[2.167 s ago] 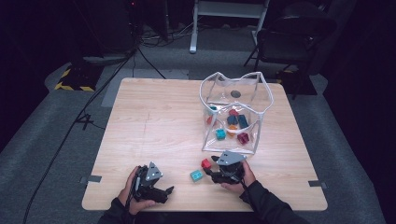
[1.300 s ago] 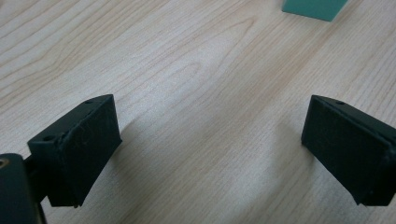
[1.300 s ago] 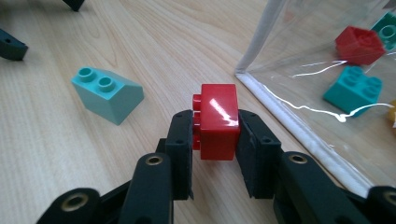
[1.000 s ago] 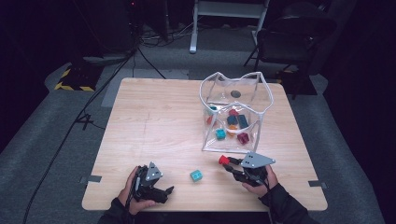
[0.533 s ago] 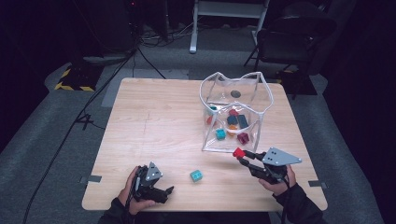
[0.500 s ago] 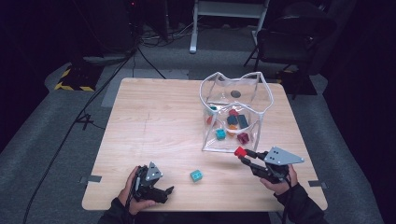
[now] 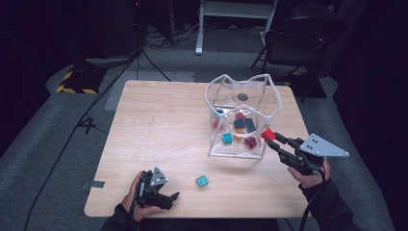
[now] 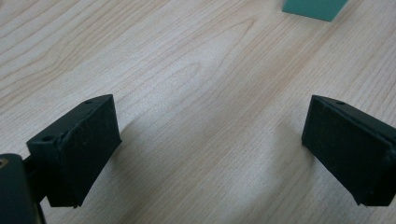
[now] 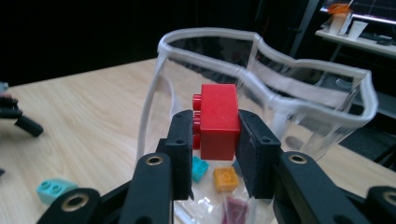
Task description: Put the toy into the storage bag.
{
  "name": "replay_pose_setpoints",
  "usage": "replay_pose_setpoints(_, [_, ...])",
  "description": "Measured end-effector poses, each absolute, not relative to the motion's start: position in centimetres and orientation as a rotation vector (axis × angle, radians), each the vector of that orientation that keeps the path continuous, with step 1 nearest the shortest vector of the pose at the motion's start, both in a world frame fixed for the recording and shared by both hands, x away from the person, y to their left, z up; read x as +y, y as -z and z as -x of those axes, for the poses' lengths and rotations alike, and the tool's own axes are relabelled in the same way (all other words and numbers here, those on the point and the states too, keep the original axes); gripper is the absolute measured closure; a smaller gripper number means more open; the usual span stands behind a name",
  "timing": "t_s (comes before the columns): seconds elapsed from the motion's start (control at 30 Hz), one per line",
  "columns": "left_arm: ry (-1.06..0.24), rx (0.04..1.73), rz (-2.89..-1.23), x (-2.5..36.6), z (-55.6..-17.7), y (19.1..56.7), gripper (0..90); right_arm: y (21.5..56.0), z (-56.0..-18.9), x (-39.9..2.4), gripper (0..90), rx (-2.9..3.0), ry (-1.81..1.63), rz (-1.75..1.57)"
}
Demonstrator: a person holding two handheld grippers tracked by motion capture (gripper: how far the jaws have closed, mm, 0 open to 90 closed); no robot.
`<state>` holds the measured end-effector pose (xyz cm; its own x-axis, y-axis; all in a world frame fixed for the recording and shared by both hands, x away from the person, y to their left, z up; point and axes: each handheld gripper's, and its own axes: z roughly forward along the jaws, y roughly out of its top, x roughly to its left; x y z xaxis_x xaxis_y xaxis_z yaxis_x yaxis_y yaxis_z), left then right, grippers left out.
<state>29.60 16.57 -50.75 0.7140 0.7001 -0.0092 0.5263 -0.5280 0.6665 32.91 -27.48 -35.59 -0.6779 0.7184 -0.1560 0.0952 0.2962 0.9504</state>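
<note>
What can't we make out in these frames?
- Teal brick, left gripper view: cut off by the top edge.
- Bricks in the clear bin, high view: too small to count, blurred by its walls.
- Red brick, right gripper view: both sides covered by the right tongs.

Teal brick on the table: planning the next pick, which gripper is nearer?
Left. The left gripper rests just left of the teal brick; the right gripper is up by the bag.
</note>
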Motion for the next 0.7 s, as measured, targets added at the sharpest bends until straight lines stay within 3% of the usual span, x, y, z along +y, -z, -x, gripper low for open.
replay_pose_setpoints(0.43, [-0.337,0.933,-2.252,16.5,-29.6,50.8,4.3,30.9,-34.6,-27.6,68.1,1.886,-1.462,-0.726])
replay_pose_setpoints(0.7, [-0.336,0.932,-2.252,16.5,-29.6,50.8,4.3,30.1,-36.8,-26.8,68.1,1.872,-1.407,-0.755])
